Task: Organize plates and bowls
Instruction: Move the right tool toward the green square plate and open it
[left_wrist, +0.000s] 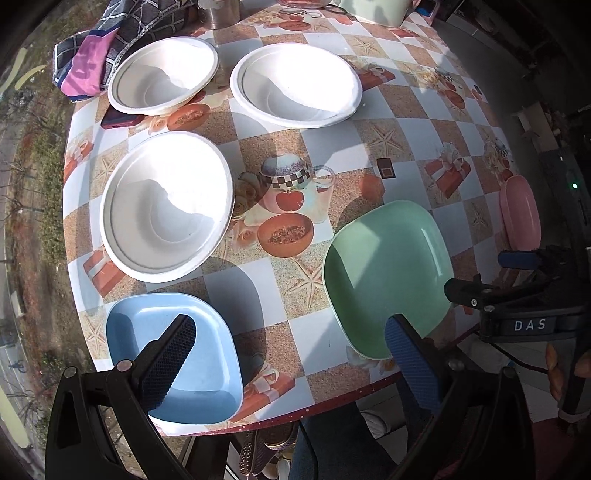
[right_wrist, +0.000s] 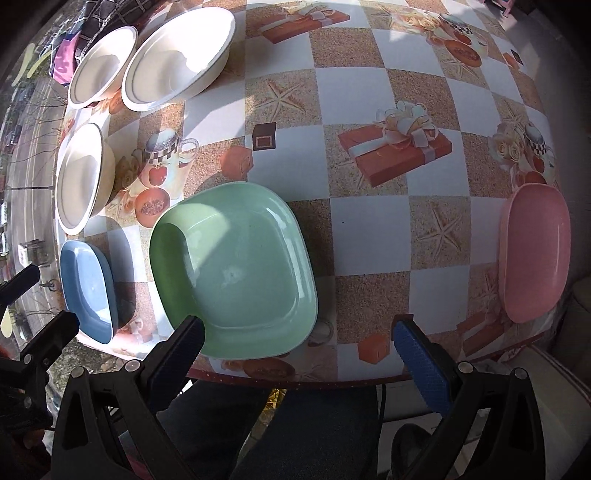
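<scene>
Three white bowls (left_wrist: 166, 206) sit toward the counter's (right_wrist: 369, 236) far left side. A blue plate (left_wrist: 173, 354) lies at the near left edge, a green plate (right_wrist: 232, 269) at the near edge's middle, a pink plate (right_wrist: 535, 251) at the right edge. Left gripper (left_wrist: 295, 365) and right gripper (right_wrist: 299, 354) hover at the near edge, jaws wide, holding nothing.

The folded dark grid-pattern cloth with a pink patch (left_wrist: 99, 55) runs off the top edge in both views. A maroon flat thing (left_wrist: 120, 120) pokes out from under the far-left white round bowl (left_wrist: 162, 75), can't tell what it is. The steel cup (left_wrist: 218, 14) and pale green container (left_wrist: 376, 11) are cropped up top.
</scene>
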